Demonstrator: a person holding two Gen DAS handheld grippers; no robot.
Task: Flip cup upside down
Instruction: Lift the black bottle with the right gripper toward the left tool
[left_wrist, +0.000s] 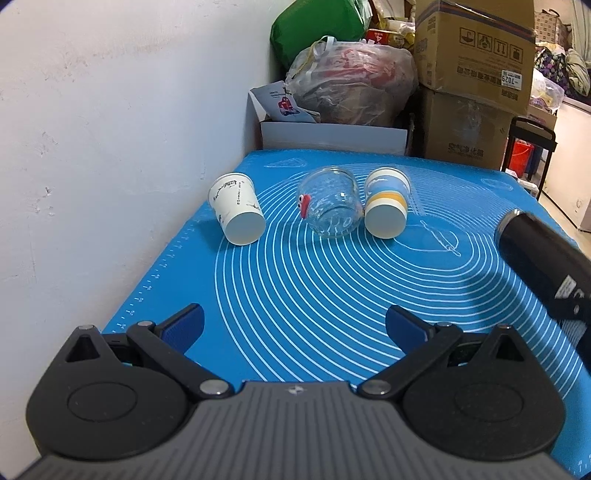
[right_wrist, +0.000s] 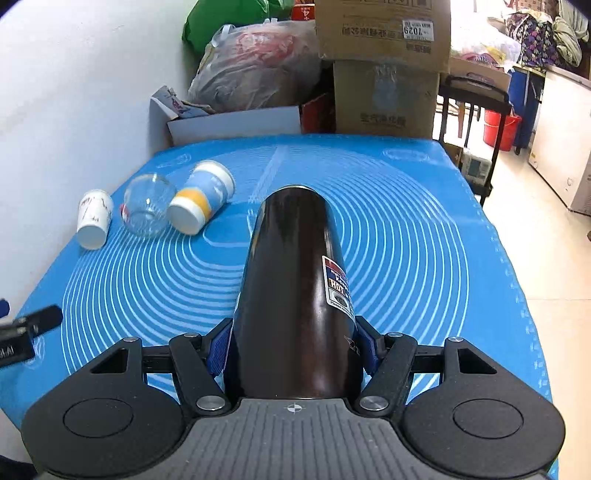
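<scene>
black tumbler in right gripper, three cups lying on blue mat

right gripper (right_wrist: 293, 347) clamps a black tumbler (right_wrist: 291, 288), base hidden between the blue pads; label reads "hot", the rest too small to read. left gripper (left_wrist: 294, 325) spread wide, holding nothing. white paper cup (left_wrist: 238, 213), glass cup (left_wrist: 330, 205) and striped cup (left_wrist: 386, 206) lie on their sides near the mat's (left_wrist: 332, 295) far edge. cardboard box (left_wrist: 476, 48) sticker: "7029".

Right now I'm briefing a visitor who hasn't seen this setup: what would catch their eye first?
First, the tall black tumbler clamped in the right gripper, pointing out over the blue mat. Next, three cups lying on their sides near the wall: white paper cup, glass cup, striped cup. The left gripper hangs open, empty.
</scene>
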